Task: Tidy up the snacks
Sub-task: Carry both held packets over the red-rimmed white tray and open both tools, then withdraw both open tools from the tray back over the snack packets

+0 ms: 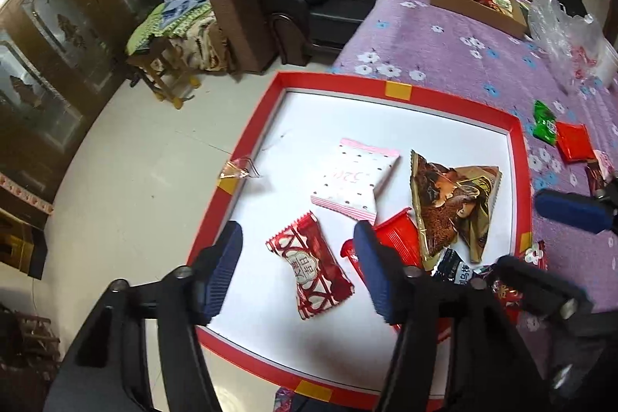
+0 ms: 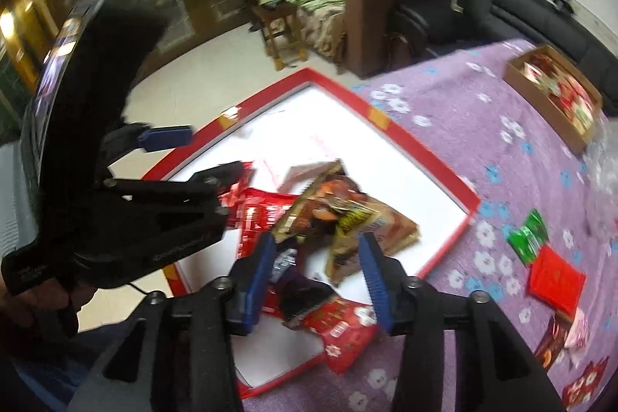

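A red-rimmed tray (image 1: 398, 90) is seen lying at the edge of a purple flowered cloth (image 1: 444, 37), part of it overhanging the floor. Several snacks are gathered inside it: a red heart-patterned candy (image 1: 309, 267), a white dotted packet (image 1: 353, 178) and a brown triangular pouch (image 1: 450, 203), with more wrappers piled at the near corner. Others, a green packet (image 2: 528, 236) and a red square packet (image 2: 556, 278) among them, are left loose on the cloth.

The left gripper (image 1: 299, 273) is held wide open over the heart-patterned candy, with nothing gripped. The right gripper (image 2: 318, 280) is likewise spread open and empty above the pile, where a red flowered packet (image 2: 345, 333) is draped across the tray's rim.

That packet is likely to be knocked off if it is brushed. The flat, slippery wrappers may be pinched only at a corner and dropped. Should the overhanging tray be pressed down on, it could be tipped. With both grippers close together, a collision is possible.
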`<control>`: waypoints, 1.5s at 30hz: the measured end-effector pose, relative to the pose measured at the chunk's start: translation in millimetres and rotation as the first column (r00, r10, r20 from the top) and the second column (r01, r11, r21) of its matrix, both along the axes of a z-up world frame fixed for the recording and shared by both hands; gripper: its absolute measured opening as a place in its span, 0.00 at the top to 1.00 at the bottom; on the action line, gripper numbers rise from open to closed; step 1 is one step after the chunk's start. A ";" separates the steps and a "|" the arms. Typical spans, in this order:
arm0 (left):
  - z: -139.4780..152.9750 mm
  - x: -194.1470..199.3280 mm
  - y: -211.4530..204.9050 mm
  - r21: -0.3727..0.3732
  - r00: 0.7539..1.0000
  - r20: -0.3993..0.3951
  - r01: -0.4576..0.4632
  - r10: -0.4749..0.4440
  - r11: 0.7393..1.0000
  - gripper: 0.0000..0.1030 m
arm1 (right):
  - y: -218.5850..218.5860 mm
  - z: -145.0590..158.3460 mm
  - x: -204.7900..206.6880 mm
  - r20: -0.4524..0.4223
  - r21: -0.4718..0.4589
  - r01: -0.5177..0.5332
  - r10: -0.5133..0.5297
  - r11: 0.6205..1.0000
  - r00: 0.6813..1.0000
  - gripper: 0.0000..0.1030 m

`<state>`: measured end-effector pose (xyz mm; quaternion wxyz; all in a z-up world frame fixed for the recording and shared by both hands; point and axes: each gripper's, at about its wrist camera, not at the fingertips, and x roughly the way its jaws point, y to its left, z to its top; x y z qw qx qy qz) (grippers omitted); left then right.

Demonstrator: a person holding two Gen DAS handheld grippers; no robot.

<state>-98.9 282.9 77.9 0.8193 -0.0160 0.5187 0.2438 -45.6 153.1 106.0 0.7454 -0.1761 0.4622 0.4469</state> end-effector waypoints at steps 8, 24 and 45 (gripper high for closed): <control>0.7 10.1 -26.0 0.024 0.998 -0.017 0.061 -0.061 0.998 0.41 | -75.9 -21.3 48.3 -0.181 0.022 0.292 -0.284 0.956 0.942 0.53; 9.6 61.2 -157.4 0.081 0.919 -0.037 0.395 -0.393 0.915 0.41 | -252.0 -46.7 60.2 -0.271 -0.015 0.651 -0.630 0.759 0.728 0.53; 69.3 74.9 -261.2 0.091 0.775 0.106 0.616 -0.622 0.783 0.41 | -350.1 -55.7 33.3 -0.287 -0.033 0.817 -0.788 0.576 0.544 0.52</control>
